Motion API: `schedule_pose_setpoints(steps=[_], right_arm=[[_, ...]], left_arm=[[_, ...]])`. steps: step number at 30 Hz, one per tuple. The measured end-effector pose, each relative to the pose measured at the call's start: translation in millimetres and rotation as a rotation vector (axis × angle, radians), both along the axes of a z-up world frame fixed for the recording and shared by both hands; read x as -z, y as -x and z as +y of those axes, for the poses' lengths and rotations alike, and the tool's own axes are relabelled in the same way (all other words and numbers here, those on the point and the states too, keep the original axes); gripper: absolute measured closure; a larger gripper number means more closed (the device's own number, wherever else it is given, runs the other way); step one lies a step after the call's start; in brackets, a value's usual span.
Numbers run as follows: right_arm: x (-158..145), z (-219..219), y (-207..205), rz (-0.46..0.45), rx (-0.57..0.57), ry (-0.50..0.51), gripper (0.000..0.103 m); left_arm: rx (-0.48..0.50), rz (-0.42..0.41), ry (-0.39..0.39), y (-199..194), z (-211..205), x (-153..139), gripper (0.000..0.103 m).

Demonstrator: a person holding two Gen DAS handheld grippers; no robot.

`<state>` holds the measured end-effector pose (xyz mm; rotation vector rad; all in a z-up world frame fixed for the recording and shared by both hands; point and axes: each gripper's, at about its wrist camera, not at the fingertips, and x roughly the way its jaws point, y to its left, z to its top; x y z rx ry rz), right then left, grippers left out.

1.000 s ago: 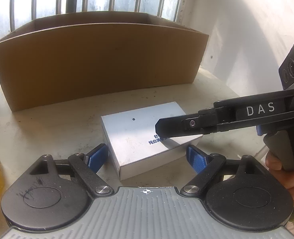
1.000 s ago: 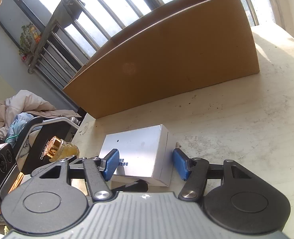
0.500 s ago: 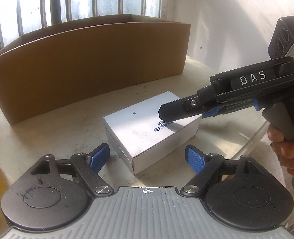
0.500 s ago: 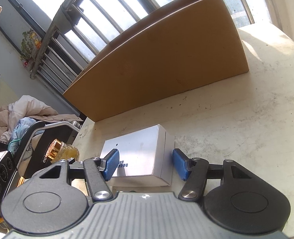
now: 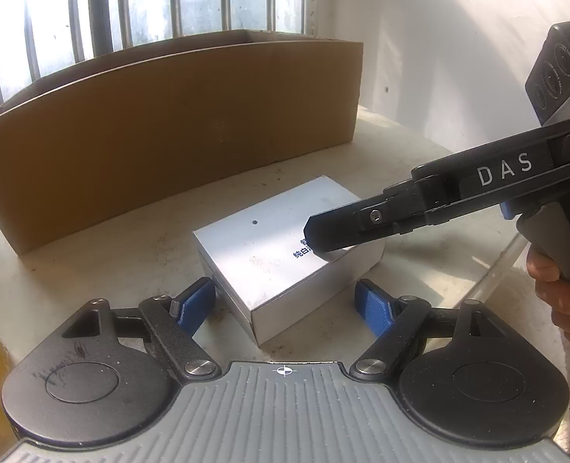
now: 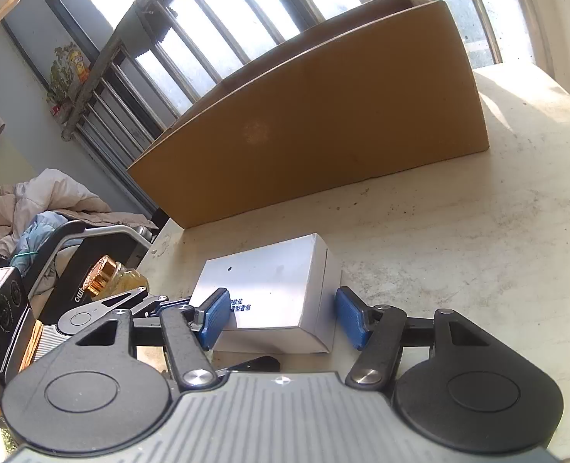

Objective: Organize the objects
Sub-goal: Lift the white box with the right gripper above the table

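From the left, my left tool [image 5: 285, 301] is closing around the white box [image 5: 269, 247] on the tabletop [image 5: 92, 254], pads not yet touching. My right tool [image 6: 281, 318] straddles its other end, open. I'd square both sets of pads before lifting it toward the cardboard box [image 5: 161, 123] behind.

The left gripper [image 5: 287, 303] has rolled, its jaws closing round the white box [image 5: 281, 247] (pads not touching); the box's near end has swung slightly.
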<state>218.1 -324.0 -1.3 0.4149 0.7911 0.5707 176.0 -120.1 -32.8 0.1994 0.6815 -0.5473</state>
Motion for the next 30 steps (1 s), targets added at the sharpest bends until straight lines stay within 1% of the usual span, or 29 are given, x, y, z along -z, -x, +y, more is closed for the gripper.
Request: schedule_pose_setpoints(steps=[2, 5, 7, 9, 11, 18, 22, 30], right_arm=[[0.7, -0.6, 0.1, -0.003, 0.001, -0.004, 0.039], [1.6, 1.5, 2.1, -0.016, 0.006, -0.002, 0.039], [2.4, 2.0, 2.8, -0.021, 0.011, -0.004, 0.039], [2.7, 2.3, 3.0, -0.018, 0.018, -0.009, 0.039], [2.9, 3.1, 3.1, -0.015, 0.024, -0.013, 0.038], [-0.6, 10.4, 3.9, -0.003, 0.060, 0.015, 0.038], [-0.1, 10.2, 4.4, 0.002, 0.076, 0.011, 0.038], [-4.9, 9.5, 7.7, -0.013, 0.086, 0.014, 0.038]], left_arm=[[0.007, 0.007, 0.001, 3.1, 1.3, 0.7, 0.016], [0.004, -0.002, -0.004, 5.0, -0.7, 1.2, 0.014], [-0.003, -0.006, -0.001, 4.5, 0.6, 0.8, 0.015], [-0.020, -0.009, 0.005, 3.0, 1.0, 0.7, 0.021], [-0.038, -0.006, 0.016, 3.3, 4.2, -0.5, 0.023], [-0.051, 0.012, 0.034, 2.1, 5.3, -3.9, 0.023], [-0.055, 0.024, 0.053, 0.7, 6.6, -6.3, 0.023], [-0.059, 0.010, 0.059, -0.7, 4.7, -11.1, 0.023]])
